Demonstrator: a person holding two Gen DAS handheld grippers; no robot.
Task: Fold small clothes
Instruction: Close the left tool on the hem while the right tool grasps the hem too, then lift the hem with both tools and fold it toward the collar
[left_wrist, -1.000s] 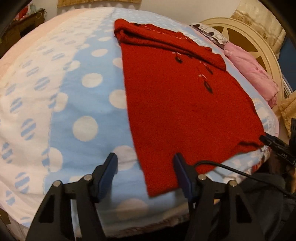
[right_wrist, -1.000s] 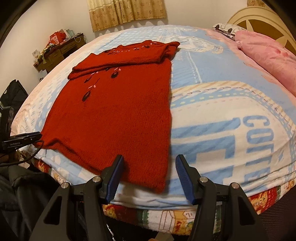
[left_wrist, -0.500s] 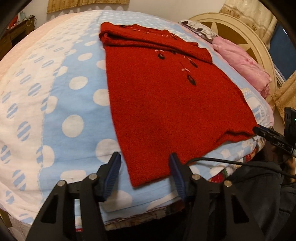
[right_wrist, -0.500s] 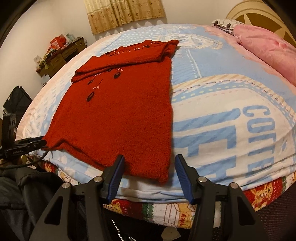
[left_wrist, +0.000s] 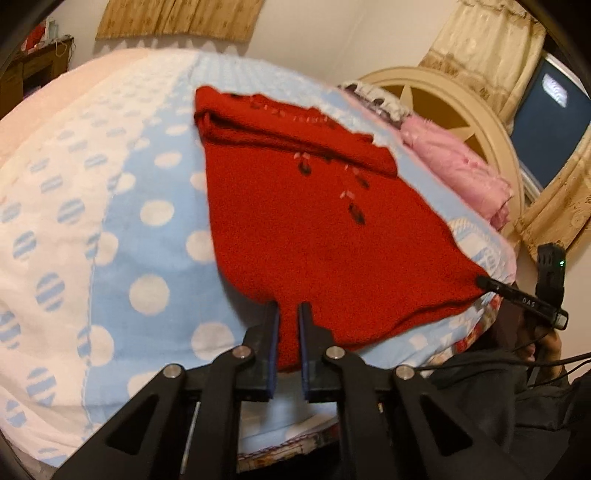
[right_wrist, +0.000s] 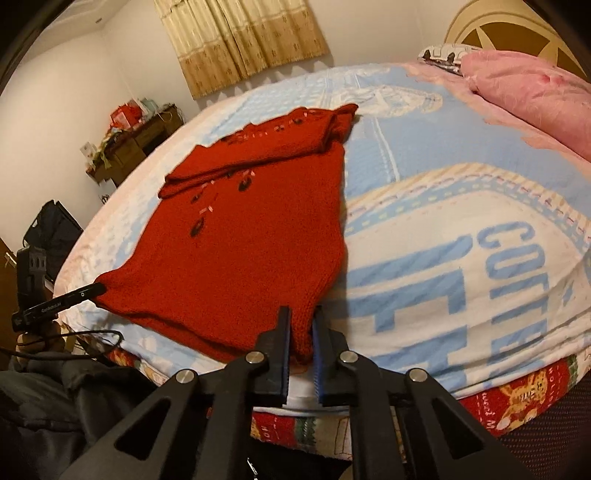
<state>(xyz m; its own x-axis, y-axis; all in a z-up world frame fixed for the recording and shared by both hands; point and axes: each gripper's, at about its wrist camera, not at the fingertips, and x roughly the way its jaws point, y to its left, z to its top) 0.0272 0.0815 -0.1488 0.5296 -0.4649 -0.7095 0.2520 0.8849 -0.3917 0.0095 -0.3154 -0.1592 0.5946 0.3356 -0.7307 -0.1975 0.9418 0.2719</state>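
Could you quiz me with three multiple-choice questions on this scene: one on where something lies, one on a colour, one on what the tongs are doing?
1. Where does the sweater lie?
A. on a chair
B. spread on the bed
C. on the floor

2. What colour is the sweater?
A. red
B. green
C. white

3. What state are the two tongs in?
A. both wide open above the bed
B. one shut, one open
C. both shut on the sweater's near hem

Answers:
1 B: the sweater lies flat on the blue and white bedspread.
2 A: its knit is red, with small dark marks down the front.
3 C: the left tongs pinch one near corner of the hem, and the right tongs pinch the other.
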